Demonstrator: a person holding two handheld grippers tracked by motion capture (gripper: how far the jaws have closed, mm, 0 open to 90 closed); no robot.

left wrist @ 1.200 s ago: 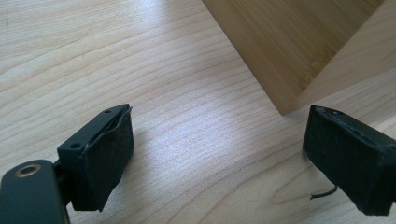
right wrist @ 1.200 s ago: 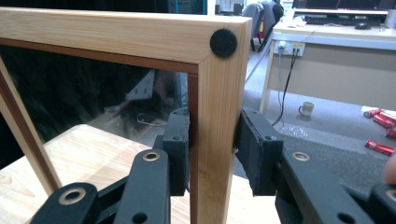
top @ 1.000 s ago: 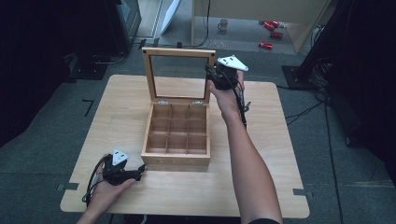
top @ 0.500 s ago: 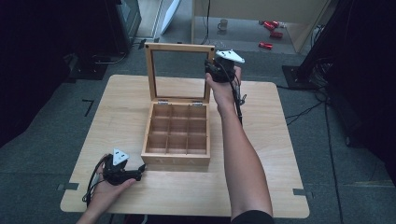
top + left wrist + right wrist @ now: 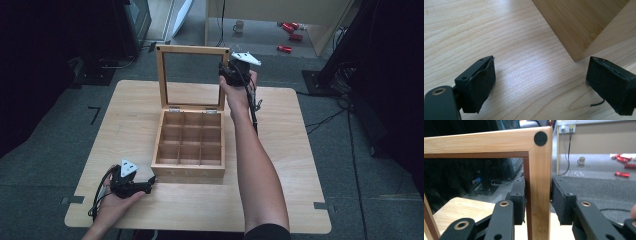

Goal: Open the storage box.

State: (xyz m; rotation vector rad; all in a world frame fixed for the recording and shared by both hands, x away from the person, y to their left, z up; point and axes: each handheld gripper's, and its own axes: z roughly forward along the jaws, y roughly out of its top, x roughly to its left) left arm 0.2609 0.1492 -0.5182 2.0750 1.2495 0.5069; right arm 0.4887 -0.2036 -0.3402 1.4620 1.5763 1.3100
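- The left gripper point(image 5: 145, 186) lies low on the near left part of the table point(image 5: 295, 150), held in the person's left hand point(image 5: 112, 207), with its tip just beside the near left corner of the wooden box point(image 5: 189, 167). It sits where it sat a second ago.
- In the left gripper view its jaws stand wide apart with bare table between them, released and holding nothing; the box's corner point(image 5: 576, 27) shows just beyond them.
- The wooden box stands in the middle of the table, its nine-part grid of compartments open to view and its front wall facing the near edge. Its place matches the earlier frames.
- The person's right forearm point(image 5: 255, 165) reaches from the near edge along the right side of the box toward the far side.
- The glass-paned lid point(image 5: 192, 50) rises from the box's far edge, hinged there. A second ago it leaned somewhat to the near side; now it stands closer to upright, its top rail farther away.
- The right gripper point(image 5: 226, 75) is clenched on the lid's right upright, near its top right corner. In the right gripper view the two pads point(image 5: 557, 195) press that wooden upright point(image 5: 539, 195) from either side, just below a round black bumper point(image 5: 540, 138) on the corner.
- The right gripper has shifted toward the far side with the lid since a second ago.
- Beyond the table, on the far floor, a mug point(image 5: 239, 25) and some red items point(image 5: 290, 27) lie well apart from the work.
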